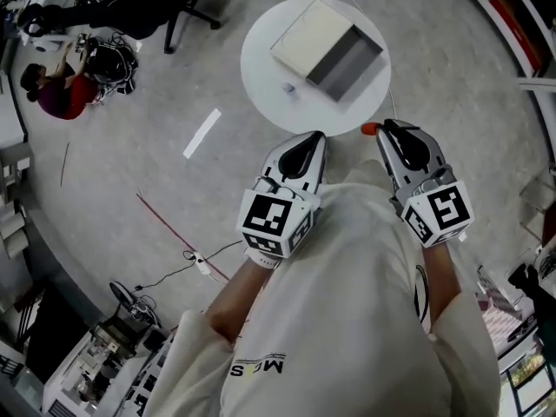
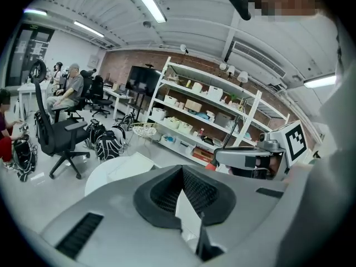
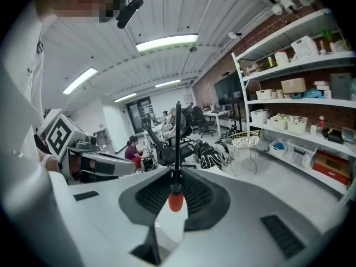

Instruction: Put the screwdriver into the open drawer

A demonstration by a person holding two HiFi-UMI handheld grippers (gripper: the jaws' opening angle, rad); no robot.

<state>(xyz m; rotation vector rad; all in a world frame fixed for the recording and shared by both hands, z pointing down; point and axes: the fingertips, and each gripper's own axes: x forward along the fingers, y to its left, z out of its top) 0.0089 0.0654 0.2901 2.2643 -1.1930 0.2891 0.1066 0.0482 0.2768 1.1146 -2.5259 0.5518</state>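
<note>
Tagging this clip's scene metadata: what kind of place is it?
Probably an open-plan lab or workshop office: metal shelving stacked with boxes and bins against a brick wall, office chairs with people seated nearby, and a round white table on a bare grey floor.

The drawer (image 1: 343, 63) sits on the table (image 1: 261, 63). At its 6 o'clock are the left gripper (image 1: 315, 137) and the right gripper (image 1: 388, 129), with the screwdriver (image 3: 176, 196) between the right one's jaws.

Left gripper (image 1: 311, 139) and right gripper (image 1: 388, 129) held side by side before the chest, both pointing forward, left jaws together and empty, right jaws clamped on a screwdriver (image 3: 176, 198), bare forearms (image 1: 233, 298) bent inward.
</note>
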